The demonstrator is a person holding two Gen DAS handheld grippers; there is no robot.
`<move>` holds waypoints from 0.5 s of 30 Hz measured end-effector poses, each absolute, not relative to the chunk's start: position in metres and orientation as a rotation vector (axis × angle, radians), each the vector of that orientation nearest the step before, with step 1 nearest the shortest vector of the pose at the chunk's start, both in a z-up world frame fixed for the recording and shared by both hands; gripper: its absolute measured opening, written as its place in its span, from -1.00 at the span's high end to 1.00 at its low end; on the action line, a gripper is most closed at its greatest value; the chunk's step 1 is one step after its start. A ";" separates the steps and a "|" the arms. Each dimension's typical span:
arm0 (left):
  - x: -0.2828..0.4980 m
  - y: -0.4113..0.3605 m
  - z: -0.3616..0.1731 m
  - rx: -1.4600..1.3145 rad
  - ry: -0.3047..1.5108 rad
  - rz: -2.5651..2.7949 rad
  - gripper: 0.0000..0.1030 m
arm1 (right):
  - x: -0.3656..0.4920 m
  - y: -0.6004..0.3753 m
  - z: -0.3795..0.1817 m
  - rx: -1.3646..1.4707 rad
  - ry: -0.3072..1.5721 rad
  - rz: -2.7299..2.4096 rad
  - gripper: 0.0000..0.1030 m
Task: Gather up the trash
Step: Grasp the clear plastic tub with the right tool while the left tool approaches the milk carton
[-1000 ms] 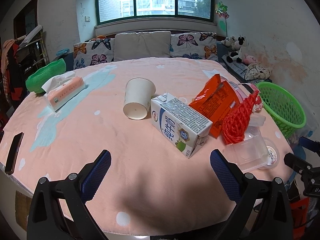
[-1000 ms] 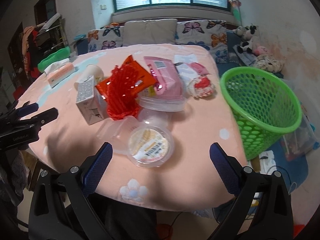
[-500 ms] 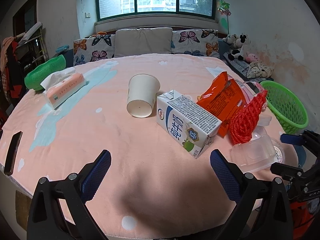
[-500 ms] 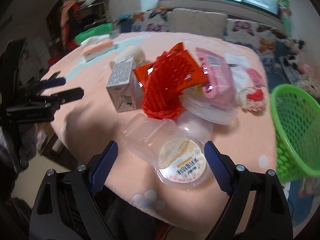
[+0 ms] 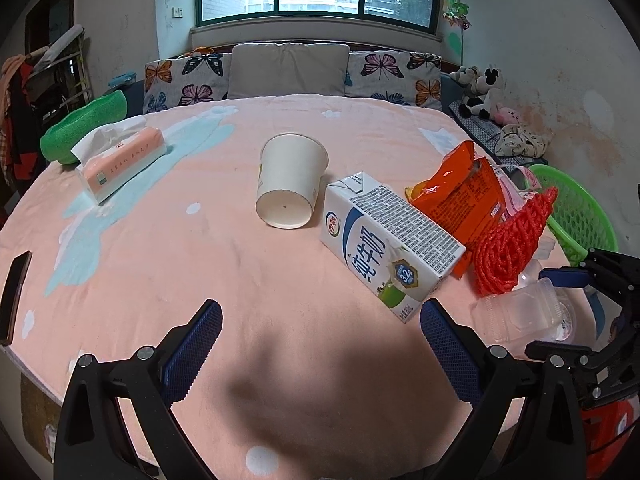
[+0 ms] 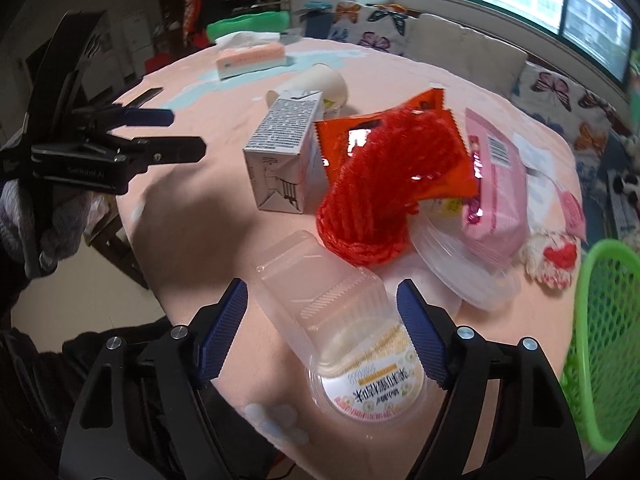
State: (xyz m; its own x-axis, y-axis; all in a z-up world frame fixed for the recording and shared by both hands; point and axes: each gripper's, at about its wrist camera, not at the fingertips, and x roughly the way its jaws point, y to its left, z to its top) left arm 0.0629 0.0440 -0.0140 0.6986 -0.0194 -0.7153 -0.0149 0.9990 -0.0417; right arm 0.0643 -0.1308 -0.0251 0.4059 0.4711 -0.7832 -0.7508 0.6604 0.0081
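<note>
Table edge [image 6: 224, 264]: right hand-held gripper [image 6: 322, 336] down-tilted, closing.

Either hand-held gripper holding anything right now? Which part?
Nothing held yet. Right hand-held gripper is closing around the clear plastic container, pads short of it. Left hand-held gripper is open.

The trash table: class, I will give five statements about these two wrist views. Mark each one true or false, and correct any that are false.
1. The paper cup lies on its side. True.
2. The milk carton stands upright. False: it lies on its side.
3. The right gripper has a clear plastic container between its closing jaws. True.
4. The left gripper grips the tissue pack. False: its jaws are open and empty, and the pack lies far across the table.
5. The green basket sits in the middle of the table. False: it stands past the table's edge.
</note>
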 end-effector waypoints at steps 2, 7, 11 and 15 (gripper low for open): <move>0.064 0.044 -0.013 -0.045 0.798 -0.007 -0.87 | 0.065 -0.129 -0.027 -0.401 0.845 0.793 -0.49; 0.070 0.041 -0.011 -0.065 0.806 -0.037 -0.87 | 0.064 -0.122 -0.034 -0.448 0.842 0.809 -0.45; 0.080 0.039 -0.008 -0.085 0.823 -0.046 -0.87 | 0.066 -0.121 -0.035 -0.451 0.837 0.797 -0.26; 0.097 0.036 -0.005 -0.118 0.856 -0.047 -0.87 | 0.064 -0.123 -0.033 -0.444 0.827 0.788 -0.24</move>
